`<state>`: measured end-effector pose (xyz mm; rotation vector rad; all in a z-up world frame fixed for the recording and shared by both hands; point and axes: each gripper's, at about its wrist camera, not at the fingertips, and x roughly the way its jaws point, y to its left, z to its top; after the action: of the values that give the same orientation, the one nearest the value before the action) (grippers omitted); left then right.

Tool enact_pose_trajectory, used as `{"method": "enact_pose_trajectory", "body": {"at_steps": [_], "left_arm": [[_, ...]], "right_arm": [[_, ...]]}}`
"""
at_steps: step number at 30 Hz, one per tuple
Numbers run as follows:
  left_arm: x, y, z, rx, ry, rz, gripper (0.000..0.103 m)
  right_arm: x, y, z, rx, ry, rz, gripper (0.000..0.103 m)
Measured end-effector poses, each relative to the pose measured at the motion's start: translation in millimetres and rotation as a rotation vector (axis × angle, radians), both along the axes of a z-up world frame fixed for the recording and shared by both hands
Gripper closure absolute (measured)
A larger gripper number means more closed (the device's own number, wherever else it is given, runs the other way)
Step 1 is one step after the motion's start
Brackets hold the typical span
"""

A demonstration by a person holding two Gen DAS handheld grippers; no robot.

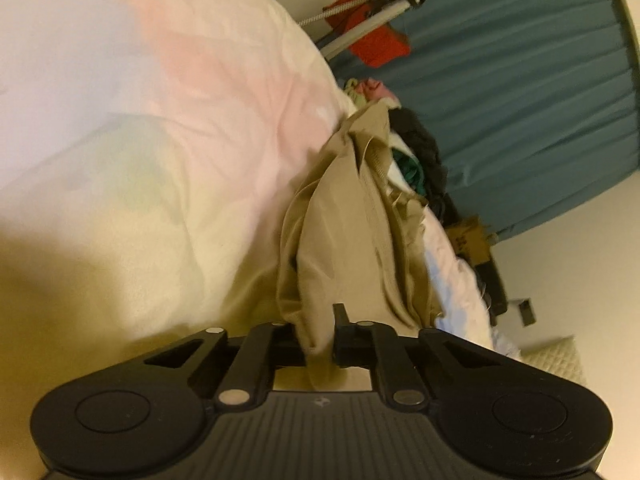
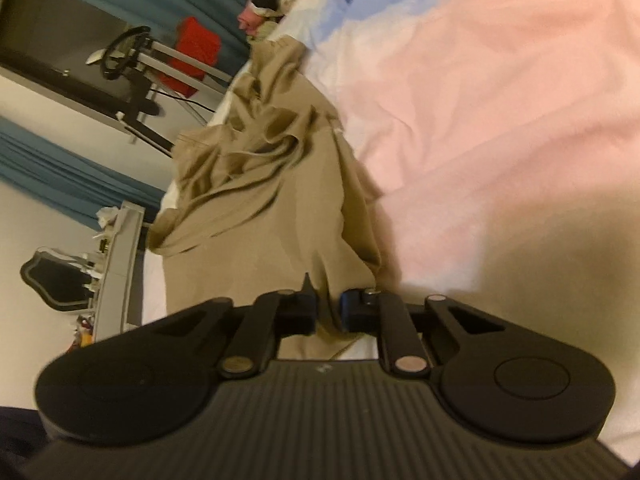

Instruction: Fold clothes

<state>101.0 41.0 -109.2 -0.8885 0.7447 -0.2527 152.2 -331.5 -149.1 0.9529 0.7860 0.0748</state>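
A crumpled beige garment (image 1: 340, 232) lies on the pale pink bed sheet (image 1: 180, 100). In the left wrist view my left gripper (image 1: 322, 340) is shut on the garment's near edge, with a fold of cloth pinched between its black fingers. The right wrist view has the same beige garment (image 2: 272, 200) stretching away in wrinkles across the bed sheet (image 2: 500, 100). My right gripper (image 2: 328, 308) is shut on another part of its near edge, the cloth squeezed between the two pads. Both views are rolled sideways.
A pile of other clothes (image 1: 404, 148), dark, green and pink, sits beyond the garment. Teal curtains (image 1: 520, 80) hang behind. A red fabric item (image 2: 196, 56) on a metal frame and a cluttered grey shelf (image 2: 116, 264) stand beside the bed.
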Motion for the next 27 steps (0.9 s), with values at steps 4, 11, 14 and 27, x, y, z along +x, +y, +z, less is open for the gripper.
{"method": "enact_pose_trajectory", "body": {"at_steps": [4,11,14,27], "left_arm": [[-15.8,1.7,19.4,-0.013,-0.056,0.011,0.097],[-54.6,5.0,54.1,-0.035,-0.122,0.012,0.098],[-82.5,5.1,76.2,-0.018,-0.15,0.004,0.099],[-239.8,19.3,135.1,0.013,-0.113,-0.045,0.098]], "right_arm": [[-9.9,-2.5,13.2,0.005,-0.067,-0.002,0.092],[-49.0,-13.3,45.7,0.036,-0.152,-0.016,0.092],[-73.4,-14.5,66.2,0.033,-0.162,0.003,0.092],[-224.0,-12.0,142.7,-0.044,-0.268,0.073,0.092]]}}
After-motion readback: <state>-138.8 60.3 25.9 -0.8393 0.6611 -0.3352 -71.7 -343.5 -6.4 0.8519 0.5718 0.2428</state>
